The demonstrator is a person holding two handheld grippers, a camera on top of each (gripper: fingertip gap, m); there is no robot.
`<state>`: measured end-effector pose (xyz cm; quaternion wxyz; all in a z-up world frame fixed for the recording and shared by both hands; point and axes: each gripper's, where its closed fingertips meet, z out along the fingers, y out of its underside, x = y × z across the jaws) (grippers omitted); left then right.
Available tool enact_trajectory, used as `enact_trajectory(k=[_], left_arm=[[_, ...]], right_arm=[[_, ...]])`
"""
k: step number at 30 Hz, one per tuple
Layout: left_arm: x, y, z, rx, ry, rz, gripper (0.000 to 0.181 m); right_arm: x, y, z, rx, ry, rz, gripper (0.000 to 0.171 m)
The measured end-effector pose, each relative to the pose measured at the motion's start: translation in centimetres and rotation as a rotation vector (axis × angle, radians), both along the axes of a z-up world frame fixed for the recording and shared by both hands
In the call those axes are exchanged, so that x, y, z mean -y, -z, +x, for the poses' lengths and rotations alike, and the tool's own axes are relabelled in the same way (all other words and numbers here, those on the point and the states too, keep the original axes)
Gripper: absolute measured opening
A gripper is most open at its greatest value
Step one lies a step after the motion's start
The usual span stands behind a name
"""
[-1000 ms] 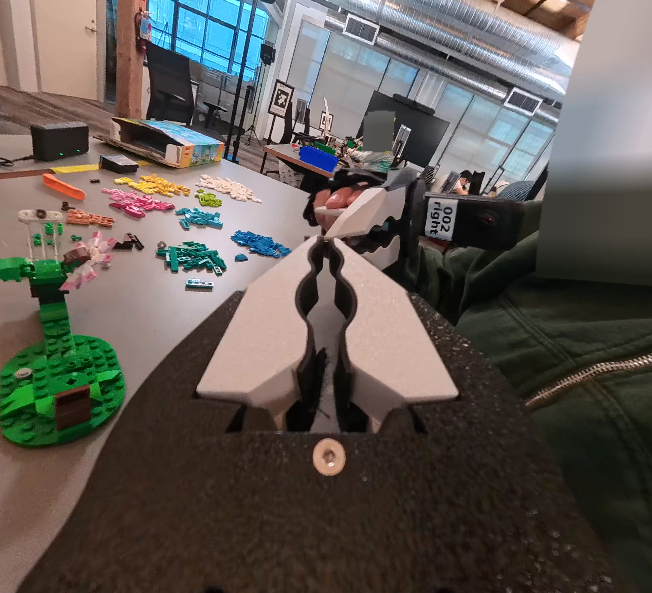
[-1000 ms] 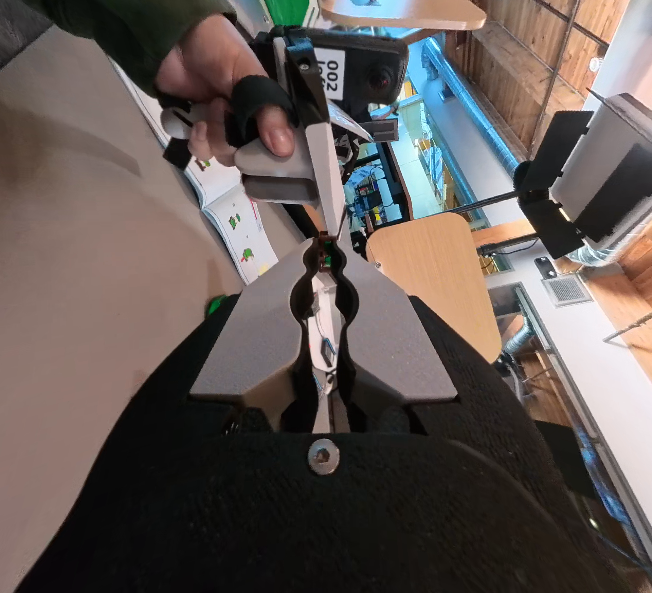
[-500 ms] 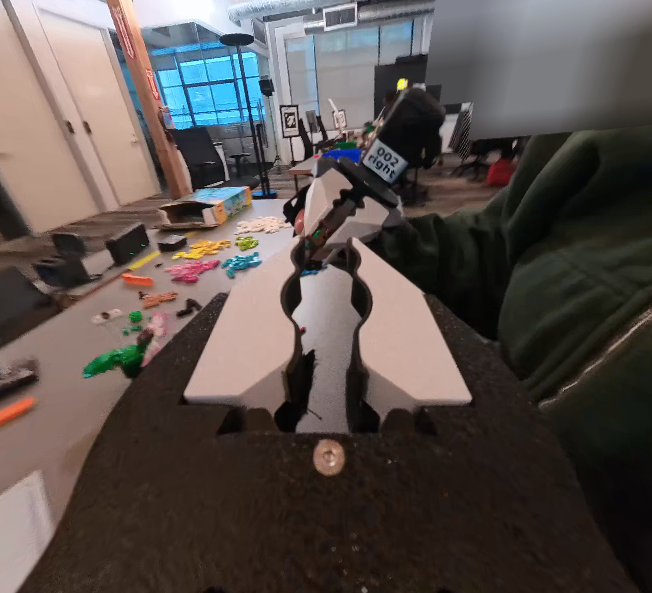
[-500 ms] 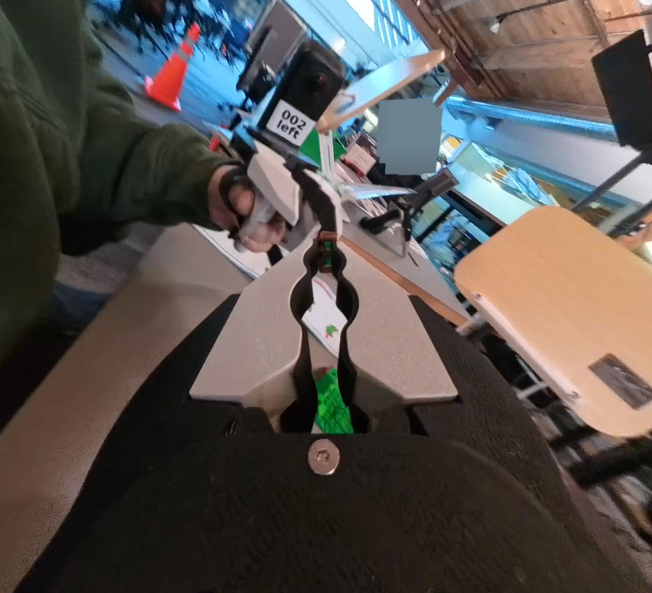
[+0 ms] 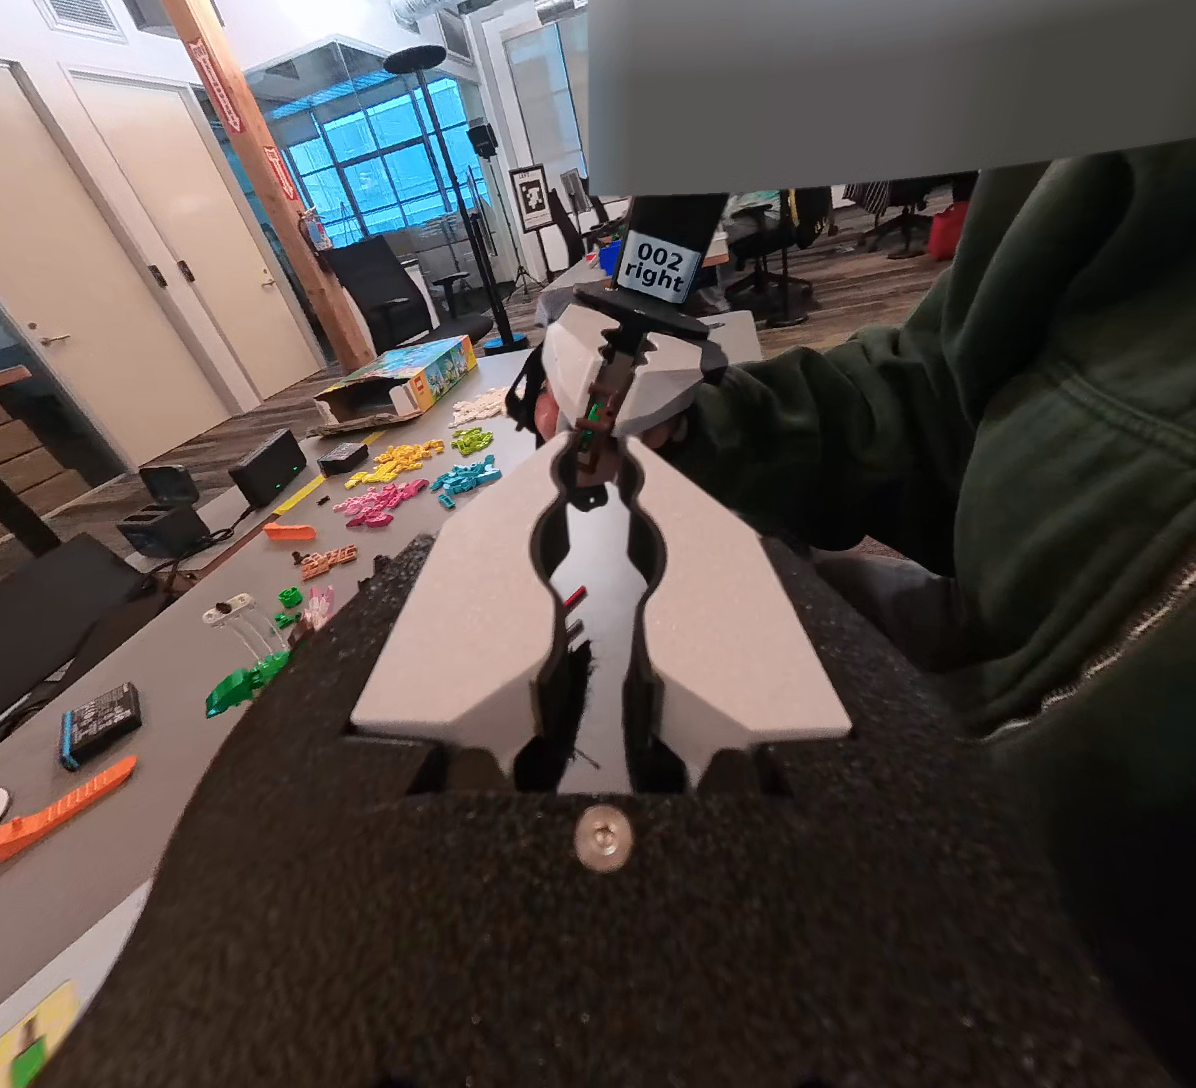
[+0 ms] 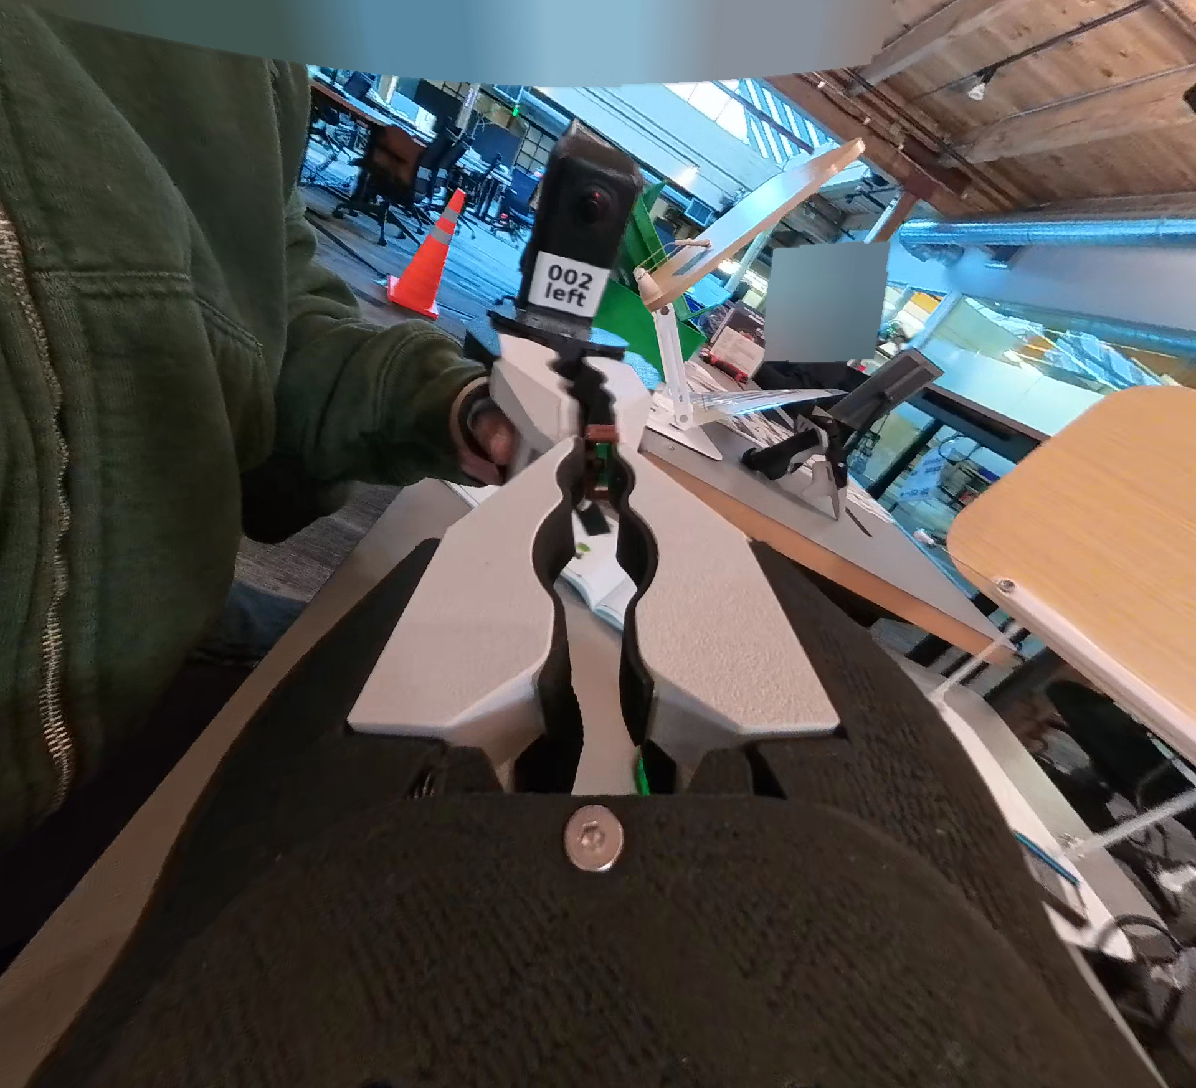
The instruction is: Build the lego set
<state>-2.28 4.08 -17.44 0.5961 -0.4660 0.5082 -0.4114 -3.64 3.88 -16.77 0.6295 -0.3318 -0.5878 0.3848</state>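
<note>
A small brown and green lego assembly (image 5: pixel 598 416) hangs in the air between my two grippers, which face each other tip to tip above the grey table (image 5: pixel 162 656). My left gripper (image 5: pixel 592 452) is shut on its near end. My right gripper (image 6: pixel 595 458) is shut on the same assembly (image 6: pixel 598 452) from the other side. The right gripper also shows in the left wrist view (image 5: pixel 621 384), and the left gripper in the right wrist view (image 6: pixel 569 397). The green lego build (image 5: pixel 246 678) stands on the table, partly hidden by my left gripper's body.
Sorted brick piles lie on the table: yellow (image 5: pixel 395 461), pink (image 5: pixel 375 504), teal (image 5: pixel 466 474), white (image 5: pixel 482 403). The set's box (image 5: pixel 401 387), black devices (image 5: pixel 268 465) and orange separators (image 5: pixel 291 531) lie around. An open instruction booklet (image 6: pixel 602 591) lies below the grippers. My two grippers' fingertips are within a few centimetres of each other.
Both grippers swung round to face each other upright. My left gripper, shut and empty a second ago, opened and now grips the assembly that the right gripper kept holding.
</note>
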Motion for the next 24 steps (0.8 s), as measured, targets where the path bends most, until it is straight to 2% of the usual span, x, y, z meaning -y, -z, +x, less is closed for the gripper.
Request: enact_trajectory(k=[10, 14, 17, 19, 21, 24], left_arm=[[-0.4, 0.8, -0.2, -0.091, -0.095, 0.168, 0.003], [-0.5, 1.1, -0.1, -0.105, -0.104, 0.183, 0.003], [-1.0, 1.2, 0.1, -0.084, -0.097, 0.088, 0.003], [-1.7, 1.4, 0.1, -0.064, -0.092, -0.019, 0.005], [-2.3, 1.5, -0.4, -0.02, -0.084, -0.113, 0.018], [-3.0, 0.6, -1.2, 0.099, -0.033, -0.283, 0.013]], right_arm=[[-0.2, 0.7, -0.1, 0.045, -0.012, -0.03, 0.004], [-0.2, 1.0, 0.0, 0.073, -0.017, -0.036, 0.004], [-0.8, 1.1, 0.1, 0.066, 0.022, -0.018, 0.004], [-1.3, 1.4, 0.2, 0.065, 0.087, 0.073, 0.005], [-2.0, 1.9, 0.2, 0.102, 0.162, 0.182, 0.005], [-2.8, 3.2, 0.1, 0.169, 0.239, 0.292, 0.004]])
